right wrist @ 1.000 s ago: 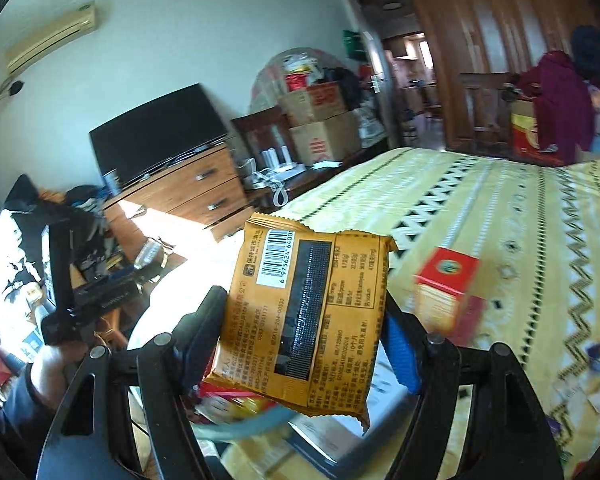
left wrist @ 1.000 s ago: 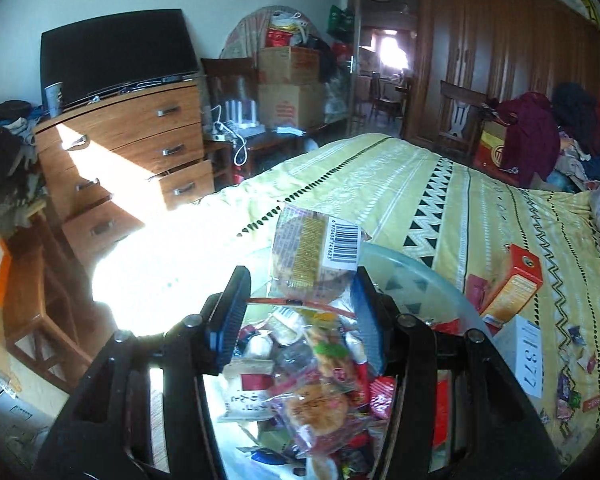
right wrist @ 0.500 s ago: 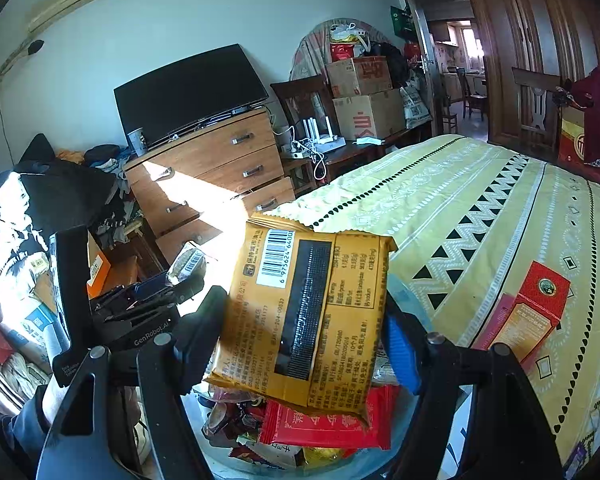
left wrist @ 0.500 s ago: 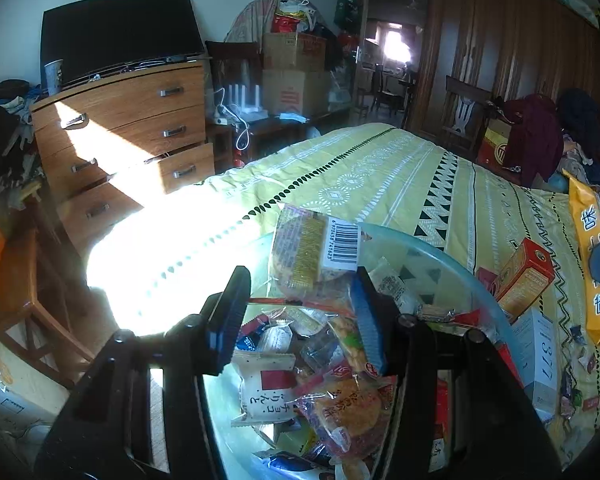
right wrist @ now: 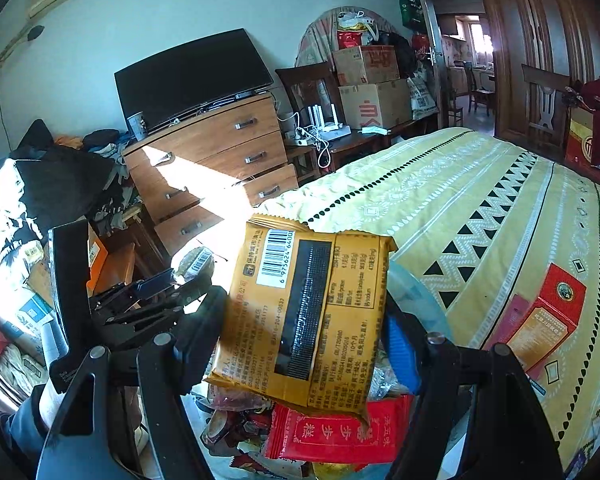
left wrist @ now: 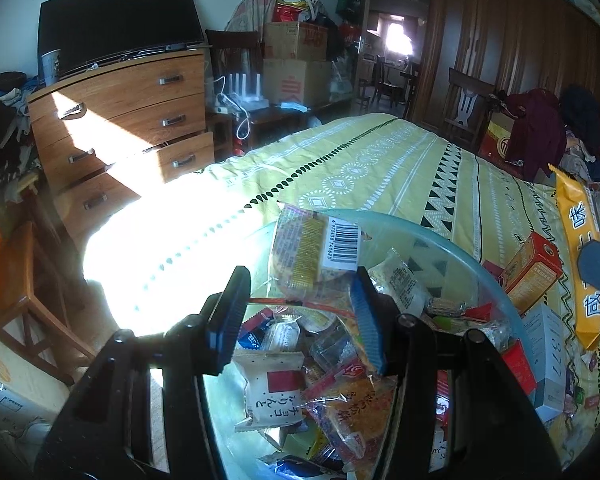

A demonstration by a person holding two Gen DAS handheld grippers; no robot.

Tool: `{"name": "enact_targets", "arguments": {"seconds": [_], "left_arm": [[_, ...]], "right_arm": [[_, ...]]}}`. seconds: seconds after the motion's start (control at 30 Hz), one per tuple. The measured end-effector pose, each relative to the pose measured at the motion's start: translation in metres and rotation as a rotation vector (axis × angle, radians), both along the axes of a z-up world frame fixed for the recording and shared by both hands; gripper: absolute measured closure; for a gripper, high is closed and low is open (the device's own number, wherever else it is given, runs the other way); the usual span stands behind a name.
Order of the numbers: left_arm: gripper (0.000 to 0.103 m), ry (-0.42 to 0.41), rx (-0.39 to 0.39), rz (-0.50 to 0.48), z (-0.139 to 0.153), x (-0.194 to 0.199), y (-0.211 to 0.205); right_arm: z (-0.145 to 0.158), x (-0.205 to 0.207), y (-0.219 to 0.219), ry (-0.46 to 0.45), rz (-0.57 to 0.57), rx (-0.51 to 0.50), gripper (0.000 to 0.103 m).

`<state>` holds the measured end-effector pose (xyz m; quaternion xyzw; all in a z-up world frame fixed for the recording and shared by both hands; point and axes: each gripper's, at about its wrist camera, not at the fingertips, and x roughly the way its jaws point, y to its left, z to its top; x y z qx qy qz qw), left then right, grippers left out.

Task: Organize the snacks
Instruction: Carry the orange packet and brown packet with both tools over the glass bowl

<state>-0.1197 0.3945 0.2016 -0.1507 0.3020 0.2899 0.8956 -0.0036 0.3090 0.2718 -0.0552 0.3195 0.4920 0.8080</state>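
Note:
A clear round bowl [left wrist: 452, 244] full of wrapped snacks sits on the yellow patterned bed. My left gripper [left wrist: 300, 316] is shut on a clear cookie packet with a barcode [left wrist: 316, 248] and holds it above the bowl's near side. My right gripper [right wrist: 304, 336] is shut on a flat orange snack packet [right wrist: 300, 316] above the bowl [right wrist: 412, 292], over a red packet [right wrist: 336, 436]. The orange packet also shows at the right edge of the left wrist view [left wrist: 580, 256]. The left gripper shows in the right wrist view [right wrist: 160, 296].
A red and orange box [left wrist: 532, 272] and a white box [left wrist: 548, 352] lie on the bed right of the bowl. A wooden dresser [left wrist: 116, 128] with a television and a wooden stool [left wrist: 24, 300] stand left of the bed. Small candies [left wrist: 576, 392] are scattered on the bedspread.
My right gripper has carried the orange packet left and down over the bowl. My left gripper still holds the cookie packet and has shifted slightly over the bowl.

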Motion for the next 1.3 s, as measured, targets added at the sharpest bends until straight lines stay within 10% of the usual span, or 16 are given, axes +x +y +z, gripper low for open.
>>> {"name": "enact_targets", "arguments": {"seconds": [1.3], "left_arm": [[0.051,0.092,0.013,0.019,-0.015,0.007,0.007]], "right_arm": [[-0.023,0.013,0.023,0.066,0.007,-0.037,0.027]]}}
